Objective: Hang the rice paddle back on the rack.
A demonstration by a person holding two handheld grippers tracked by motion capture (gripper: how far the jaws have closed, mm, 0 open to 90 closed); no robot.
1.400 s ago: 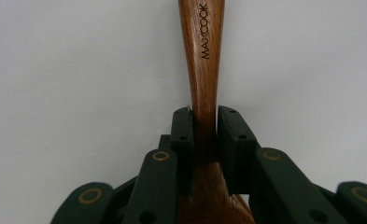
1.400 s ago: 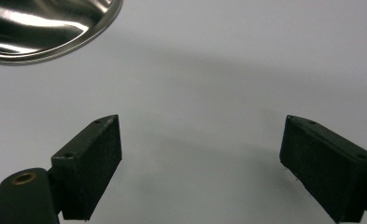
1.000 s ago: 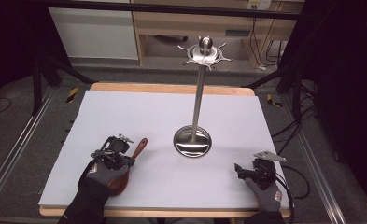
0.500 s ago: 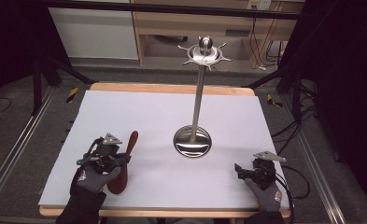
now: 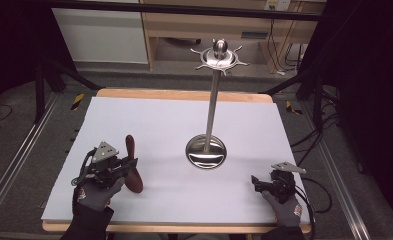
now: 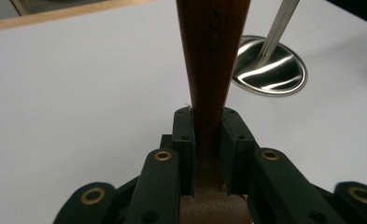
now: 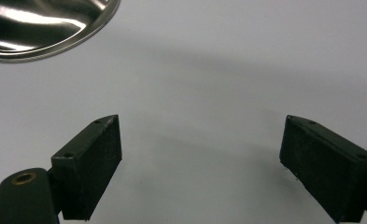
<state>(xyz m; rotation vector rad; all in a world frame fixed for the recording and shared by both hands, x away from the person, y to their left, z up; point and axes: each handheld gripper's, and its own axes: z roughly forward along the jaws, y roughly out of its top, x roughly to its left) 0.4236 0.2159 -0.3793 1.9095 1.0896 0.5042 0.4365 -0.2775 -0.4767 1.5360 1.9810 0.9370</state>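
Wooden spoon (image 6: 210,60): dark brown wood, smooth, slight satin sheen, faint grain along the handle. Stand (image 5: 213,100): polished metal, mirror-glossy; its round base (image 6: 271,65) reflects bright streaks. Table (image 5: 184,95): pale wood edge, top covered by a matt white sheet (image 5: 174,125), smooth, no gloss. Left gripper (image 6: 208,140) and right gripper (image 7: 200,158): matt black plastic, pads slightly rough, brass-coloured rivets. Gloves (image 5: 96,192): grey knit cloth.

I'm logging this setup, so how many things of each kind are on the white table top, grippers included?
Wooden spoon: 1
Steel hanging stand: 1
Grippers, left gripper shut on the spoon, right gripper open: 2
Total: 4
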